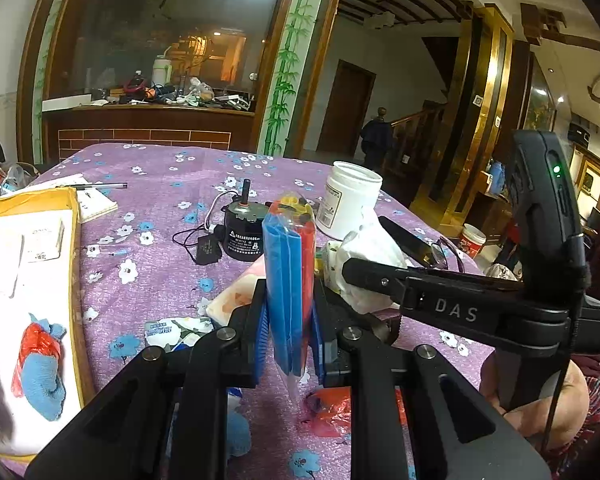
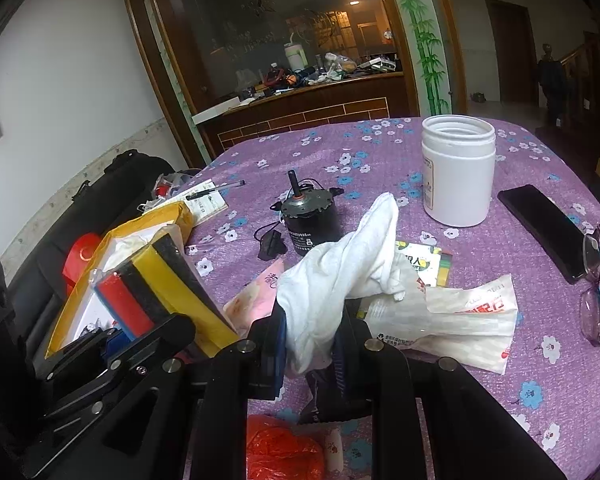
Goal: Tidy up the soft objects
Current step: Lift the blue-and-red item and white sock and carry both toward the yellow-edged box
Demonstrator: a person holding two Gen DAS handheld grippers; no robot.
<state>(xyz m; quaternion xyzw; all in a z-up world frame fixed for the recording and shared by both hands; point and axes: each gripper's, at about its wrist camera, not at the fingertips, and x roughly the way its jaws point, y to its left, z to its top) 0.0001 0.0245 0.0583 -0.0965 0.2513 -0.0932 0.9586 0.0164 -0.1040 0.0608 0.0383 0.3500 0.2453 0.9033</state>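
Left hand-held gripper (image 1: 288,332) clamps sponge pack (image 1: 288,280); right hand-held gripper (image 2: 310,344), marked "DAS", perhaps pinches white cloth (image 2: 340,276).

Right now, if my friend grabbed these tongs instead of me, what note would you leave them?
Left tongs: shut on a clear pack of colored sponges, held upright above the table.
Right tongs: shut on a white cloth, lifted off the table.
Yellow box on the left already holds a blue sock wrapped in red plastic.
A red plastic bag and a white wrapper lie on the purple tablecloth.
Left to do: probably put sponges and cloth away, then the loose soft things.
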